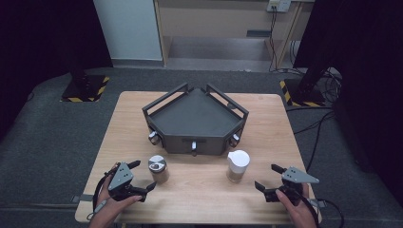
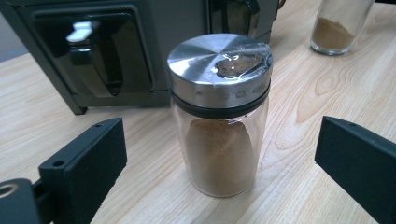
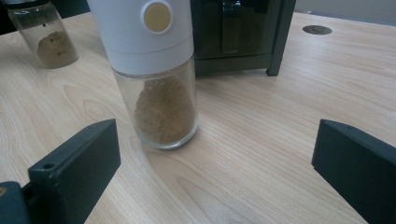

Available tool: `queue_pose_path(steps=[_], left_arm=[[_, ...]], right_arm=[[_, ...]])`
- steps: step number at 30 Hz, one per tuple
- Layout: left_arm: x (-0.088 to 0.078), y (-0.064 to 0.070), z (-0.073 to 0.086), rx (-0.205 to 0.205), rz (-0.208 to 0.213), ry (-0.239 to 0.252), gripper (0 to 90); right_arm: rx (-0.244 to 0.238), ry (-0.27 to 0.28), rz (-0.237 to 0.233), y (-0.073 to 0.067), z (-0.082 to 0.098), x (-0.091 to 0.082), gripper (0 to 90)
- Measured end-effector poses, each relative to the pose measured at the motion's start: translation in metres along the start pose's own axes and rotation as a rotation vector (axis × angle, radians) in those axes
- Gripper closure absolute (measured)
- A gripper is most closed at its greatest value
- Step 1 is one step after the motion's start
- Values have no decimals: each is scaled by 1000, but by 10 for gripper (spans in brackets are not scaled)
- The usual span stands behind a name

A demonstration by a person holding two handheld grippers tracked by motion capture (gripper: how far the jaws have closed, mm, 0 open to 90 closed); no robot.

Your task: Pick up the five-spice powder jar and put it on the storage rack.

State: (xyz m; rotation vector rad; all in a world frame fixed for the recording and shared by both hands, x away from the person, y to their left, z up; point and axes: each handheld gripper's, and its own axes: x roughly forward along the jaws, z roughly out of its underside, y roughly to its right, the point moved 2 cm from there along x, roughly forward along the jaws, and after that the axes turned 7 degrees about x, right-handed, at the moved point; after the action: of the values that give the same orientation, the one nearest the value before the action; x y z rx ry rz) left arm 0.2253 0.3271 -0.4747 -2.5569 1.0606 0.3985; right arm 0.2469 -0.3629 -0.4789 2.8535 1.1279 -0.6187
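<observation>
With both sets of jaws wide open and empty, the left gripper [image 1: 134, 176] should straddle the steel-lidded jar [image 2: 219, 116] near the desk's front edge, below the lid, while the right gripper [image 1: 270, 179] squares up to the white-capped jar [image 3: 156, 70].

In the right gripper view the white-capped jar [image 3: 156, 74] loses the top of its cap to the upper edge, and the steel-lid jar [image 3: 43, 35] left of it is cropped at the lid too. The dark rack [image 3: 243, 35] behind the white-capped jar is cut off up top. From the high view, the three little knobs along the rack's front are too small to make out.
</observation>
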Motion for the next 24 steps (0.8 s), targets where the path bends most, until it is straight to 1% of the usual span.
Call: queue_pose_path(steps=[3,4,7,11,16,18,19,20,24], left_arm=[[5,0,-1,-2,4,-10,18],[9,-1,-2,1,7,-19,18],[14,-4,-3,-2,14,-33,23],[18,-8,-9,9,19,-52,24],[27,-12,-15,10,29,-54,22],[30,-12,-15,11,29,-57,21],[35,-10,-16,18,28,-69,21],[36,-9,-15,15,28,-71,22],[39,-4,-11,16,22,-69,22]], right_arm=[[0,-5,0,-1,0,1,17],[-2,-8,0,-1,0,1,17],[-1,-14,1,0,0,0,17],[-2,-17,5,0,0,0,17],[-10,-26,7,-1,0,1,18],[-10,-28,7,-1,0,1,18],[-14,-29,9,-1,0,1,18],[-14,-29,9,-1,0,0,18],[-13,-28,9,-1,-1,0,18]])
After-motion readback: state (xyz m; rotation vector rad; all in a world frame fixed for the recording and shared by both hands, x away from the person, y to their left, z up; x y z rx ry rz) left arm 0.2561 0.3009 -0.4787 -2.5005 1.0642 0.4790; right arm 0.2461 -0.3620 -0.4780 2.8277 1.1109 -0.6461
